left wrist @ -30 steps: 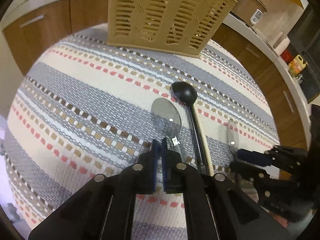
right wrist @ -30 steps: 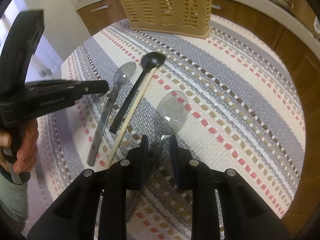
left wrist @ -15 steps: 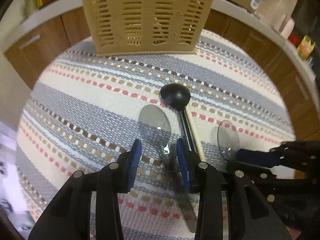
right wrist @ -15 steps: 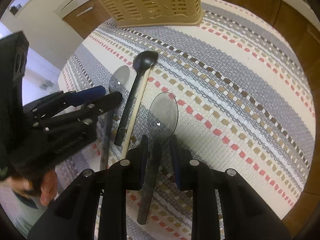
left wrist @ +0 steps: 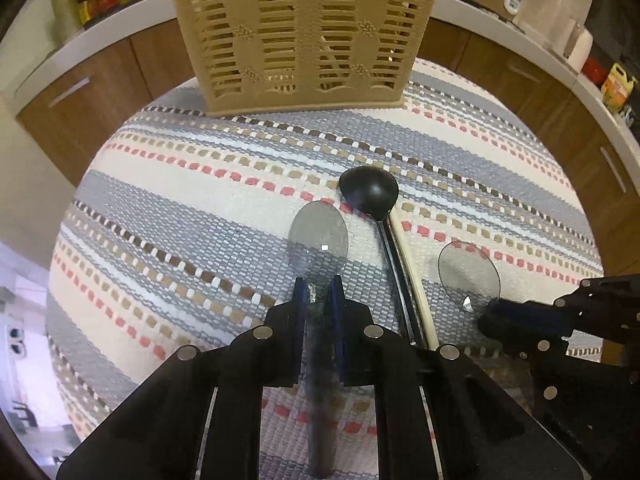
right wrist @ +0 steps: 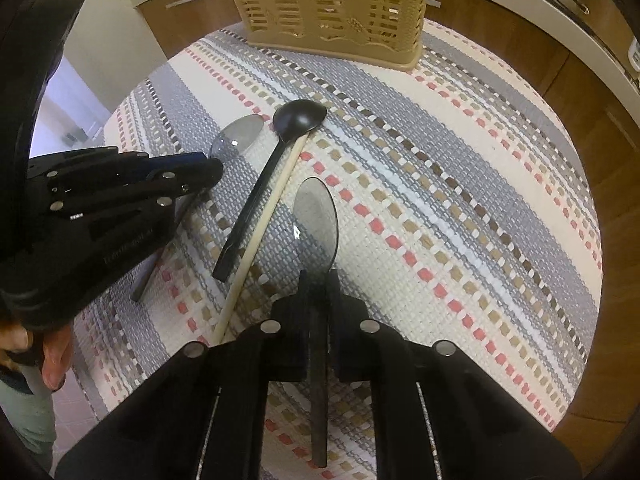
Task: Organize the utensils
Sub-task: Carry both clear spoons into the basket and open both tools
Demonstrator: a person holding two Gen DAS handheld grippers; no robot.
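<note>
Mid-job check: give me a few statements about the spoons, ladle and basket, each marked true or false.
1. The right claw is shut on the right clear spoon. True.
2. The black ladle lies inside the beige basket. False: it lies on the striped cloth, between the left clear spoon and the right clear spoon.
3. A pale wooden stick lies alongside the black ladle's handle. True.
4. The beige basket is tipped on its side. False: it stands upright at the cloth's far end.
</note>
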